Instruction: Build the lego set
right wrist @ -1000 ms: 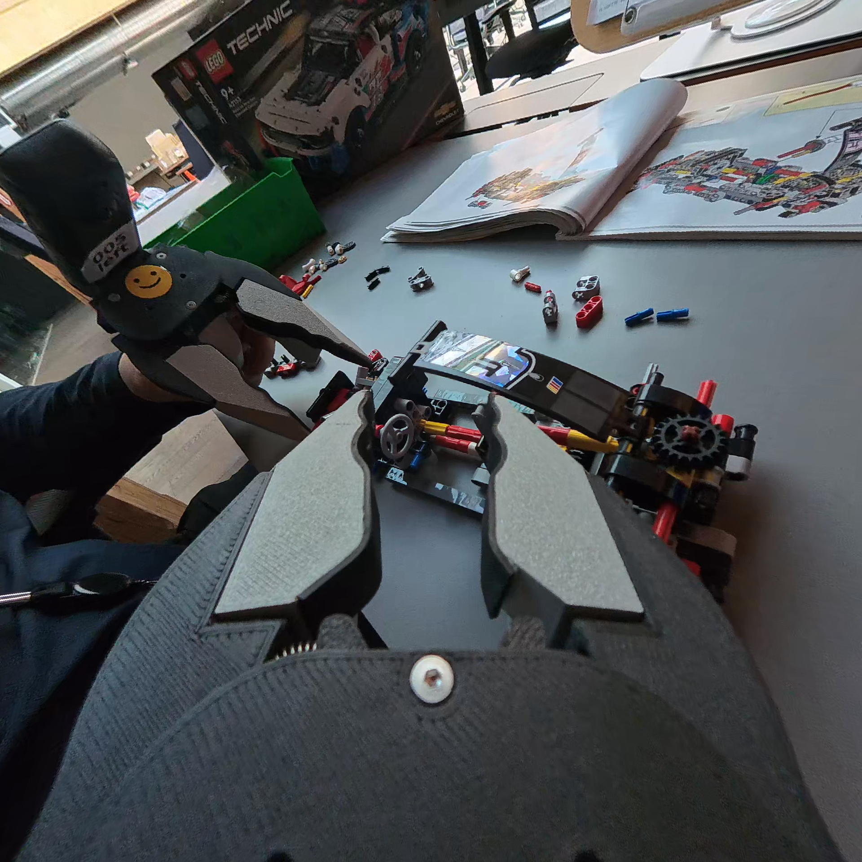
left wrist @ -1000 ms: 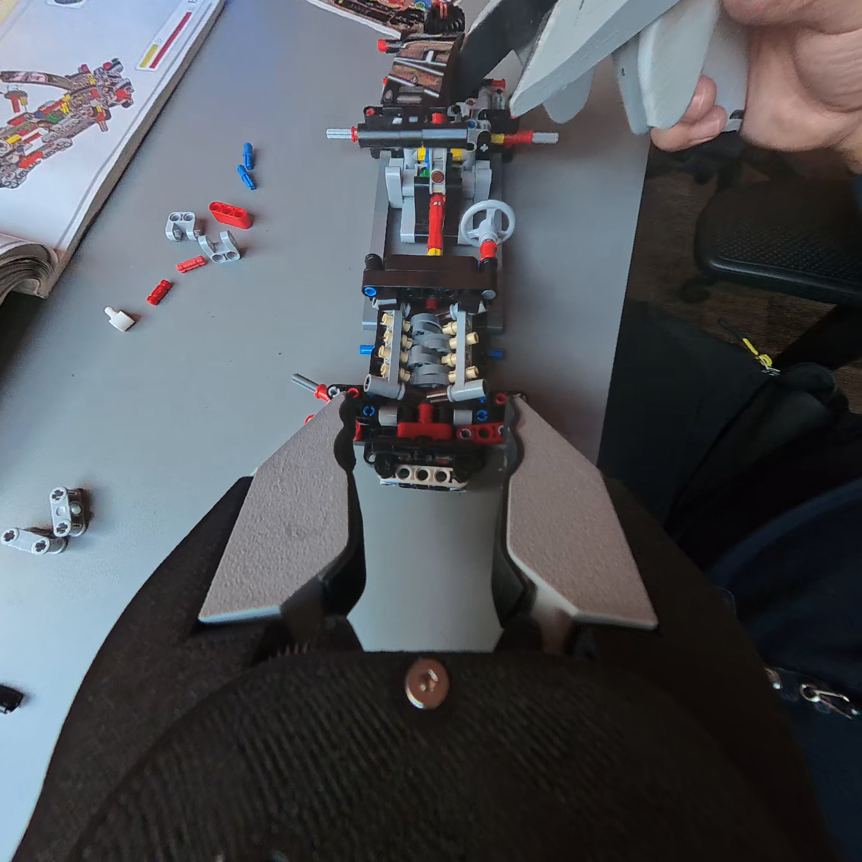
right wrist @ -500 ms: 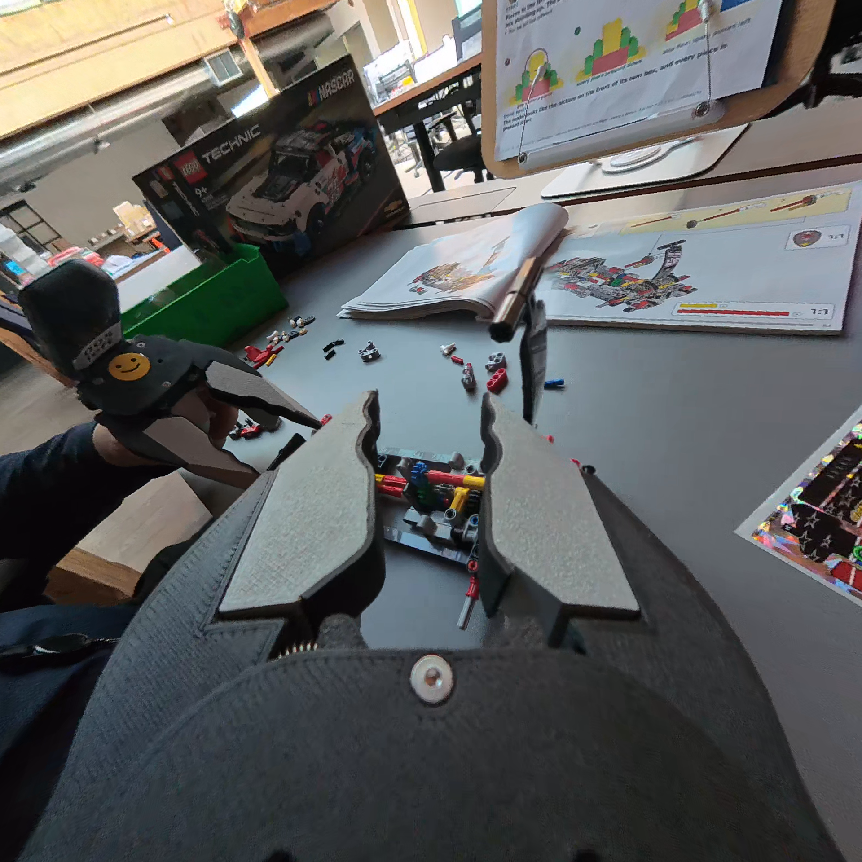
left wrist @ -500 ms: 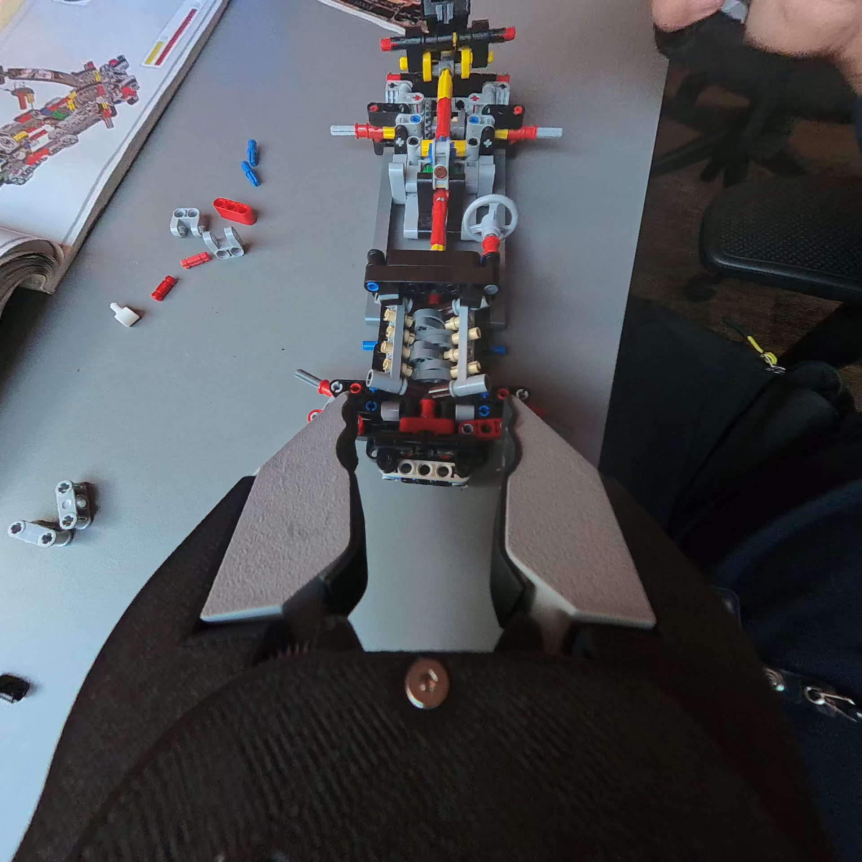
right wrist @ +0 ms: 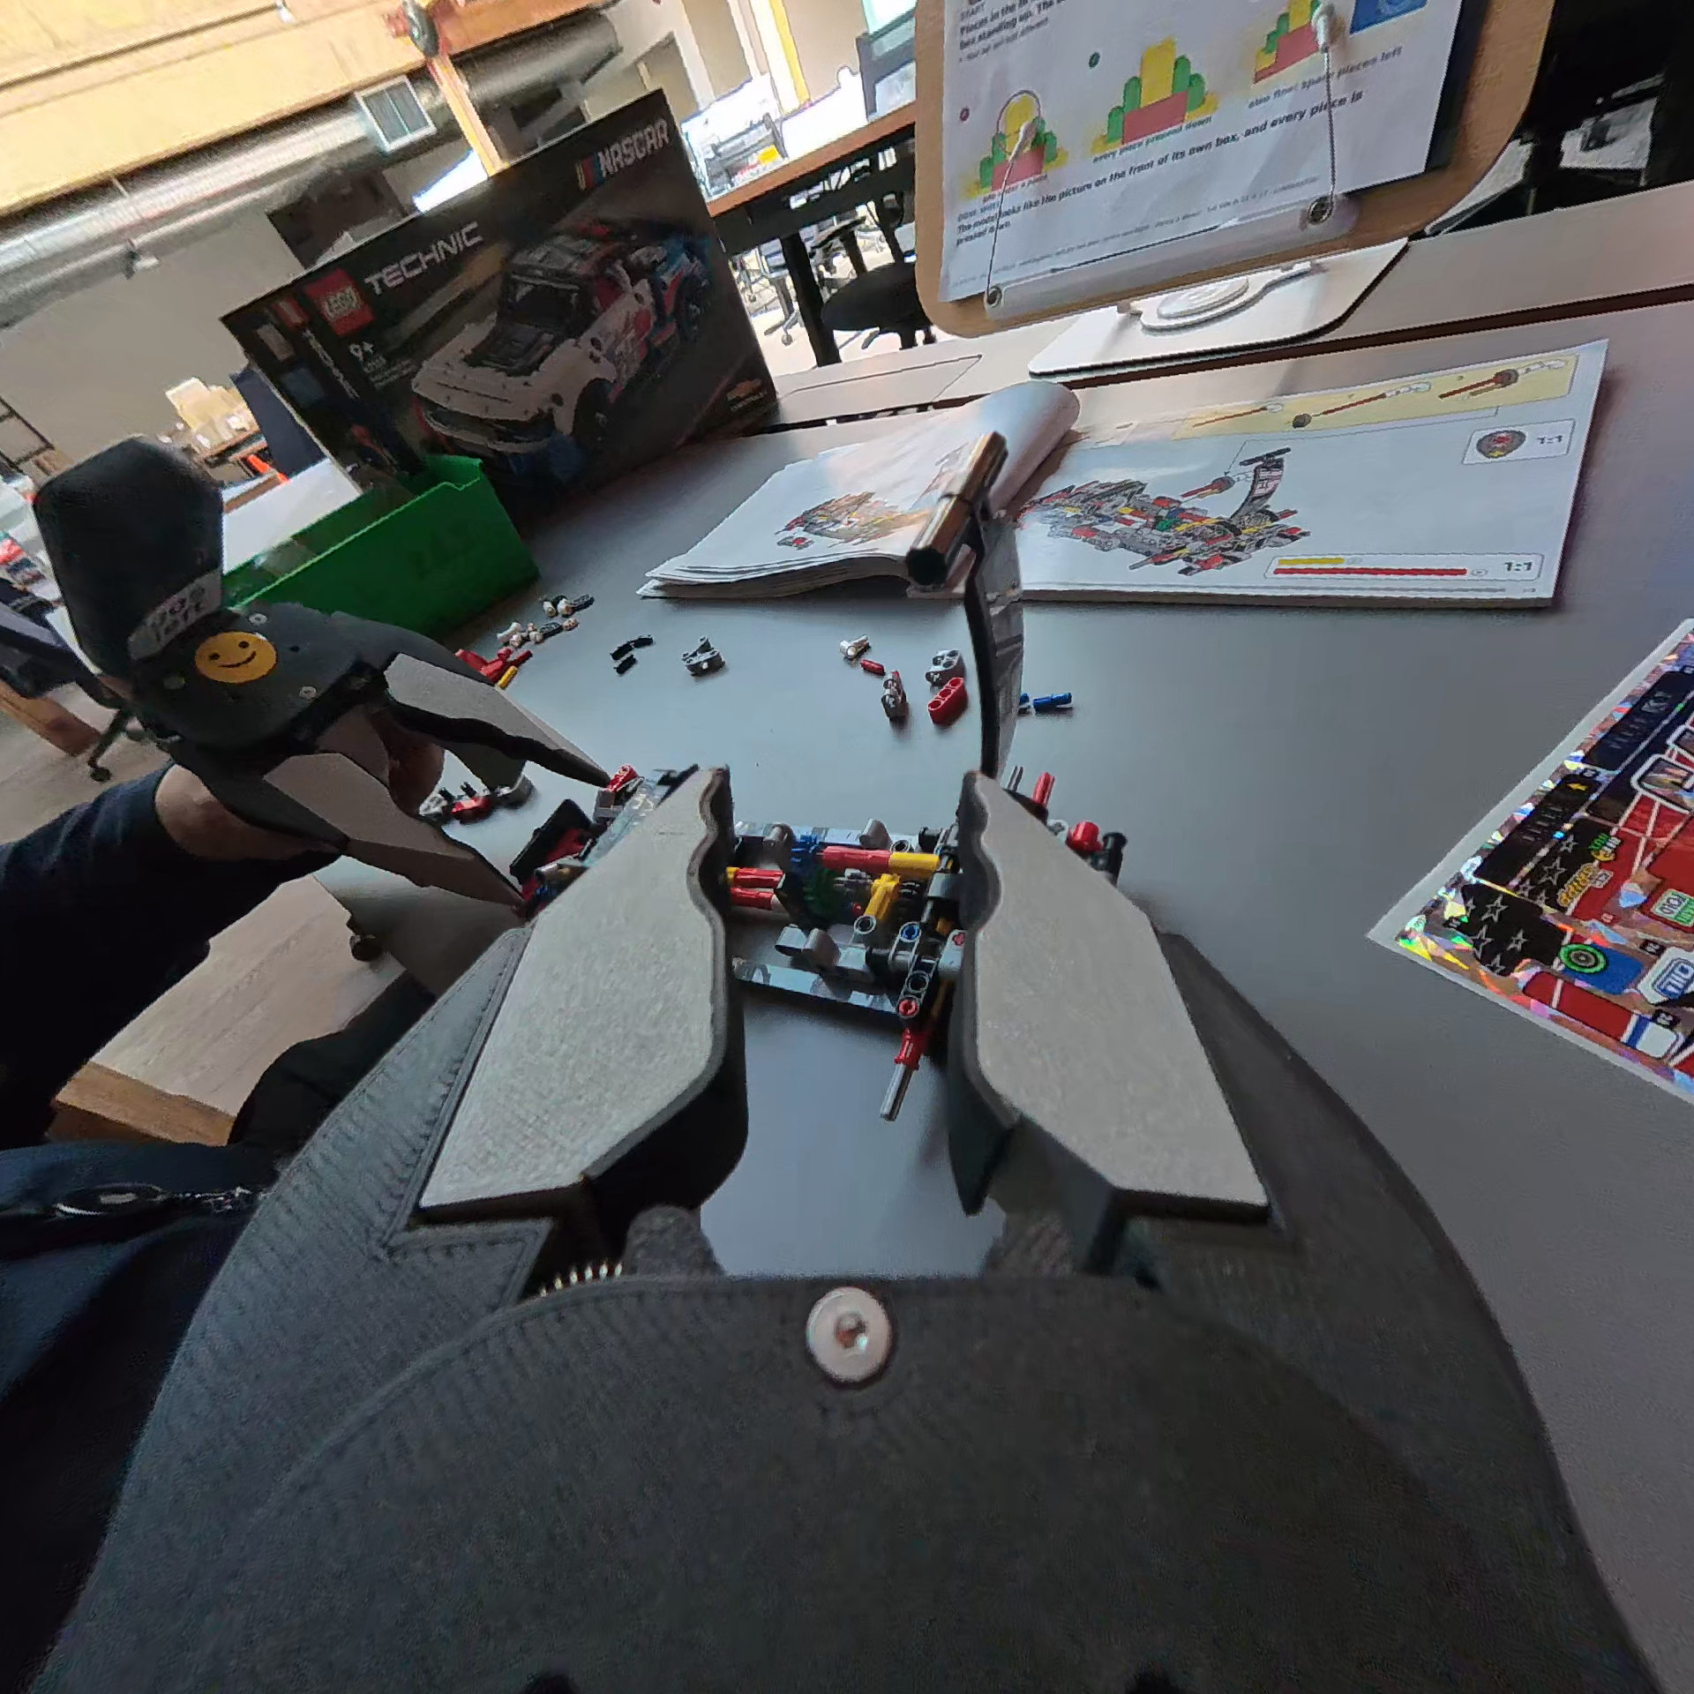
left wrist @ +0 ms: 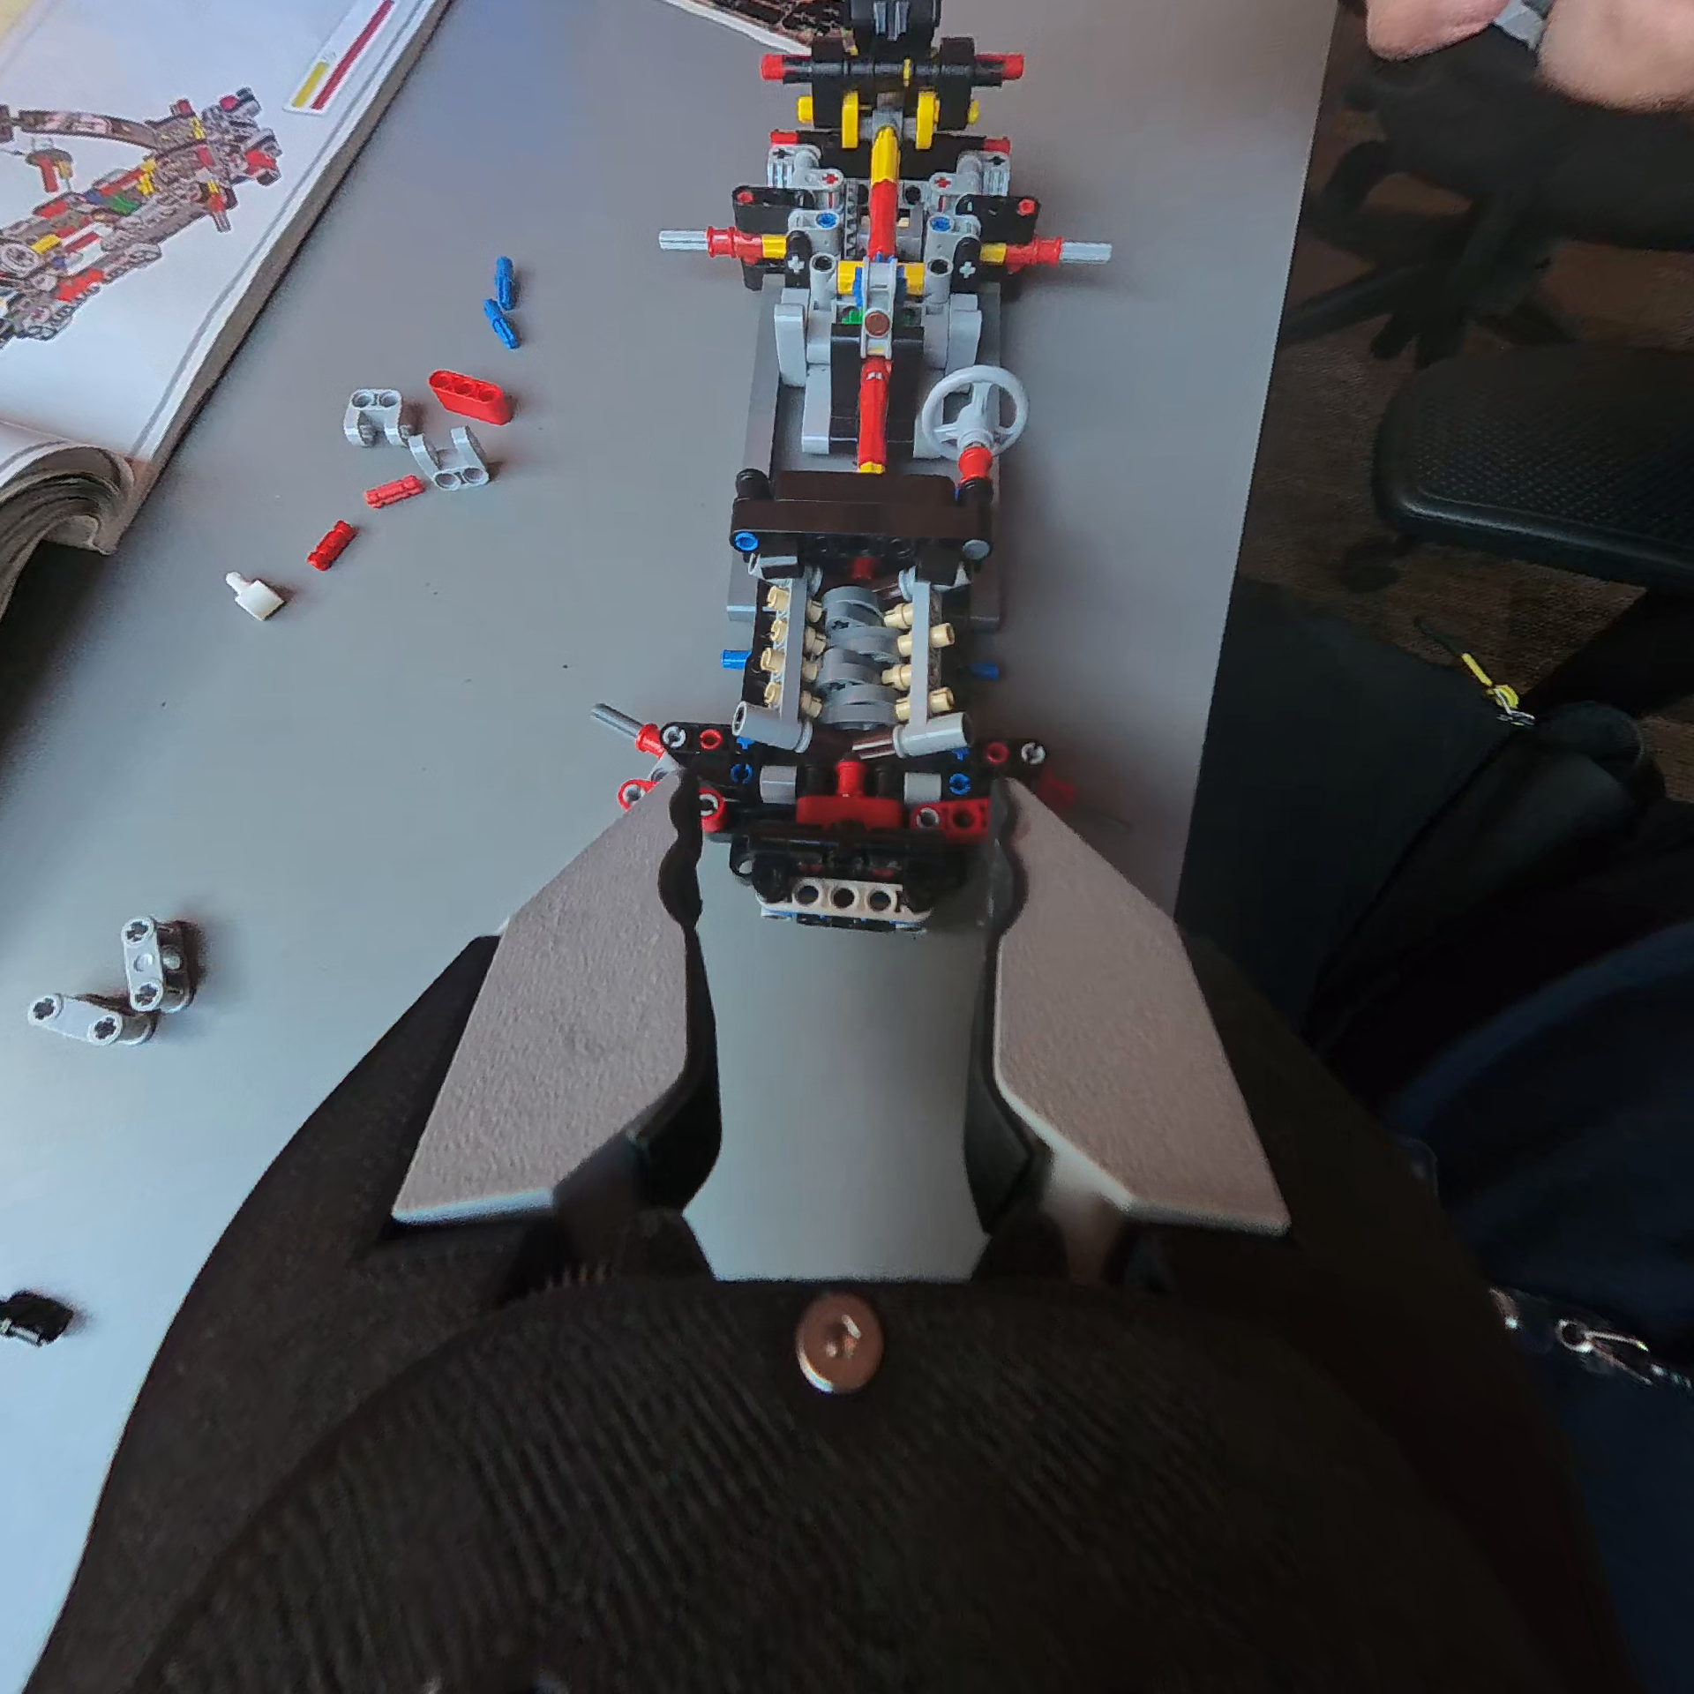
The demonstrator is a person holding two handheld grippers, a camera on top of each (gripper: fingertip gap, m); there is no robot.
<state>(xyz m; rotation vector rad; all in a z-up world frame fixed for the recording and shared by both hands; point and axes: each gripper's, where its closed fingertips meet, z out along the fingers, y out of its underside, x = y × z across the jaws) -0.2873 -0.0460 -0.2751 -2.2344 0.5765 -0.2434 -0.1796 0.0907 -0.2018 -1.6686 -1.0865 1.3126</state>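
Observation:
The long lego car chassis (left wrist: pixel 862 642) lies lengthwise on the grey table (left wrist: pixel 367 825), with a white steering wheel (left wrist: pixel 976 408) near its middle. My left gripper (left wrist: pixel 848 797) is shut on the chassis' near end, one finger on each side. It also shows in the right wrist view (right wrist: pixel 555 839), clamping that end. My right gripper (right wrist: pixel 843 784) is open and hovers beside the chassis (right wrist: pixel 852 907), gripping nothing. A curved black panel (right wrist: pixel 995 660) with a rod at its top stands up from the chassis' far end, just beyond my right fingertip.
The open manual (right wrist: pixel 1283 513) lies at the back, also in the left wrist view (left wrist: pixel 119 211). Loose pieces (left wrist: pixel 431 431) and grey connectors (left wrist: pixel 137 981) lie left of the chassis. Green bin (right wrist: pixel 394 550), set box (right wrist: pixel 513 302), sticker sheet (right wrist: pixel 1577 898). The table edge (left wrist: pixel 1228 550) runs close on the right. About 20 cm separates my left fingertips from my right.
My right gripper has pulled back from the chassis' far end and opened slightly. The black panel, earlier lying over the chassis, now stands upright. My left gripper has kept its hold.

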